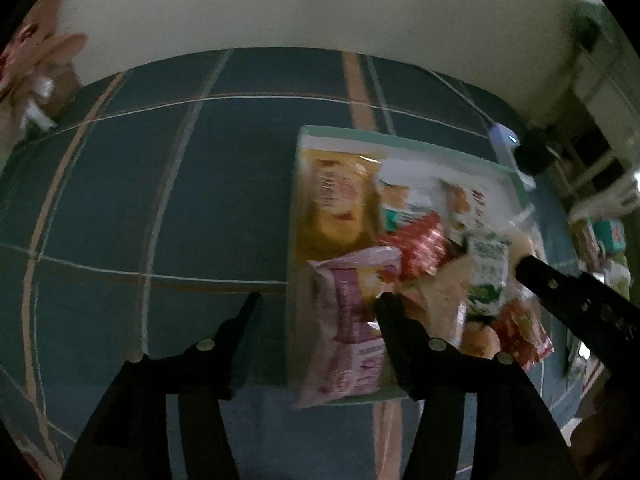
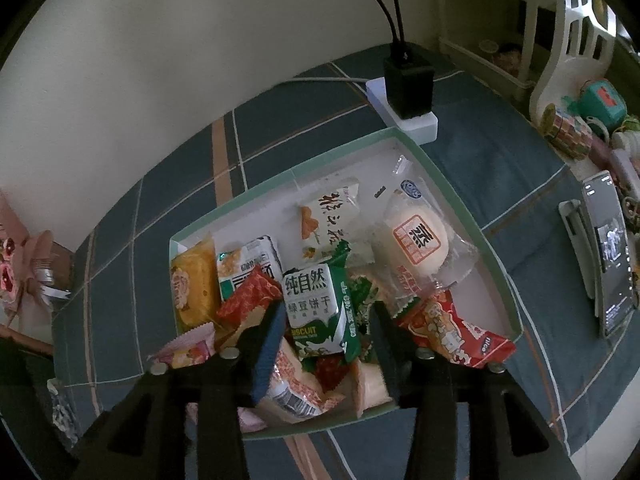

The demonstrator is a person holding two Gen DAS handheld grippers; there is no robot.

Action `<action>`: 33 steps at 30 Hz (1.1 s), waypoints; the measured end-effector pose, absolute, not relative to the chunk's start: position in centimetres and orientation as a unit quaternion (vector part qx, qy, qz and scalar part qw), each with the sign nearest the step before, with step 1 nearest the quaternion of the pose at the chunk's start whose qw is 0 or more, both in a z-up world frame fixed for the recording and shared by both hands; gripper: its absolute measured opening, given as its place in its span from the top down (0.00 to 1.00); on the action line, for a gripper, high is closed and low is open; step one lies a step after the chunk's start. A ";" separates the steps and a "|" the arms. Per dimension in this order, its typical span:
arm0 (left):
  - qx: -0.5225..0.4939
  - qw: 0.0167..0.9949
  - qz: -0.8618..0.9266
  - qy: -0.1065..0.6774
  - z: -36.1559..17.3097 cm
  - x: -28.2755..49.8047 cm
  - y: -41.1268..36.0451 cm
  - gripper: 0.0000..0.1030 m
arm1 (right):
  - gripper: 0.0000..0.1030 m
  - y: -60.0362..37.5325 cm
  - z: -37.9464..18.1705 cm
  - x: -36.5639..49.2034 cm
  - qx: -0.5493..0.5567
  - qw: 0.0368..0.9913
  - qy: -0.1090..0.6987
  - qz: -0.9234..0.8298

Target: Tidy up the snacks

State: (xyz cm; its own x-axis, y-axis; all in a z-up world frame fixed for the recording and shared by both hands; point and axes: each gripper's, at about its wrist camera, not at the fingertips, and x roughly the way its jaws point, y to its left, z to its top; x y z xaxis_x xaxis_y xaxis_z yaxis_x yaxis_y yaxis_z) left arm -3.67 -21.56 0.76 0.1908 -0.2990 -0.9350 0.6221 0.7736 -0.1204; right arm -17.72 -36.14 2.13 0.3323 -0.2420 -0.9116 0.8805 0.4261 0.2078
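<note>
A shallow box with a pale green rim [image 2: 280,178] [image 1: 400,144] sits on the blue plaid cloth and holds several snack packets. My right gripper [image 2: 328,308] hangs over its near side, jaws open, with a green-and-white biscuit packet [image 2: 316,308] [image 1: 490,272] lying between them; the pads stand apart from it. A round bun in clear wrap [image 2: 416,236] and a red packet [image 2: 452,332] lie to the right. My left gripper [image 1: 320,300] is open above the box's near left edge. A pink packet [image 1: 348,320] rests there, partly between its fingers. A yellow packet [image 1: 336,208] lies beyond.
A white power strip with a black adapter [image 2: 408,88] lies behind the box. A phone on a stand [image 2: 608,252], small toys [image 2: 600,100] and a white plastic chair [image 2: 576,40] crowd the right side. A pink bouquet [image 2: 16,272] stands at the left. A wall runs behind.
</note>
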 end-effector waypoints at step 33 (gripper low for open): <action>0.166 0.830 -0.115 0.519 2.8 0.5 -12.6 0.00 | 0.00 -29.1 5.0 -14.2 0.265 0.778 0.444 -0.357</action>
State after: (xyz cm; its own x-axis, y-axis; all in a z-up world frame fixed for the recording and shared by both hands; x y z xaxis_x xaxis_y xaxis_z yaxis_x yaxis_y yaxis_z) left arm 0.54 -12.58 2.79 0.4341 -0.0180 -0.9007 0.3636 0.9182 0.1569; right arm -14.25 -29.05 5.02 0.3510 -0.3206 -0.8798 0.7915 0.6036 0.0958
